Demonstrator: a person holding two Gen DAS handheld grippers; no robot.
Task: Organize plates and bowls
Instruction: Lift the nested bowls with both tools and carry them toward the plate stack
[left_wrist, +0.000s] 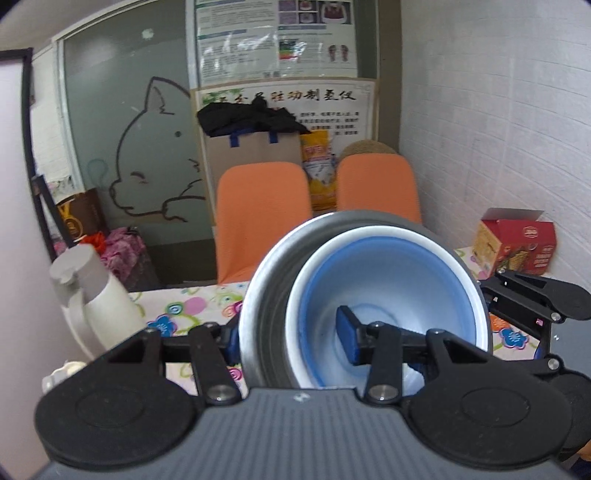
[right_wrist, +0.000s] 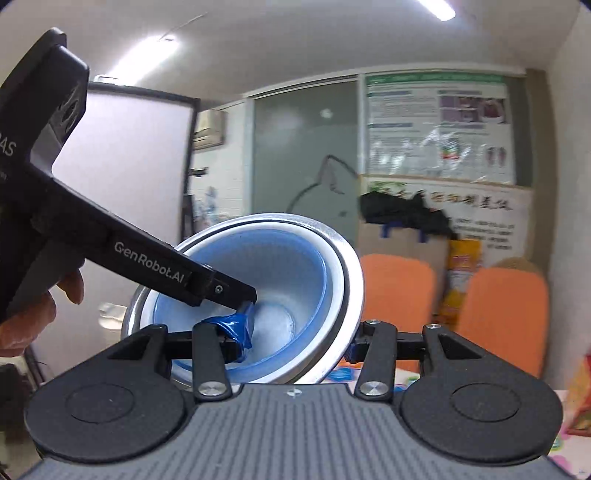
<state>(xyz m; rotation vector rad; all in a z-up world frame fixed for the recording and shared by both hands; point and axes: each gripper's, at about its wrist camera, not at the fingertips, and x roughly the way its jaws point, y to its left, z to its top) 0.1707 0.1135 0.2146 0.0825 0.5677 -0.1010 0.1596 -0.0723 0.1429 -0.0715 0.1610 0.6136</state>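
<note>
Left wrist view: two bowls nested, both lifted off table (left_wrist: 207, 295) and tilted toward me. Blue bowl (left_wrist: 384, 280), pale inside with white rim, sits in steel bowl (left_wrist: 266, 295). My left gripper (left_wrist: 291, 338) clamps stacked walls, one finger inside, one outside. My right gripper (right_wrist: 299, 341) clamps opposite wall the same way; blue-taped finger (right_wrist: 236, 330) inside. Two orange chairs (left_wrist: 262, 214) behind table. White jug (left_wrist: 96, 295) near left edge, red box (left_wrist: 517, 243) at right by wall.
</note>
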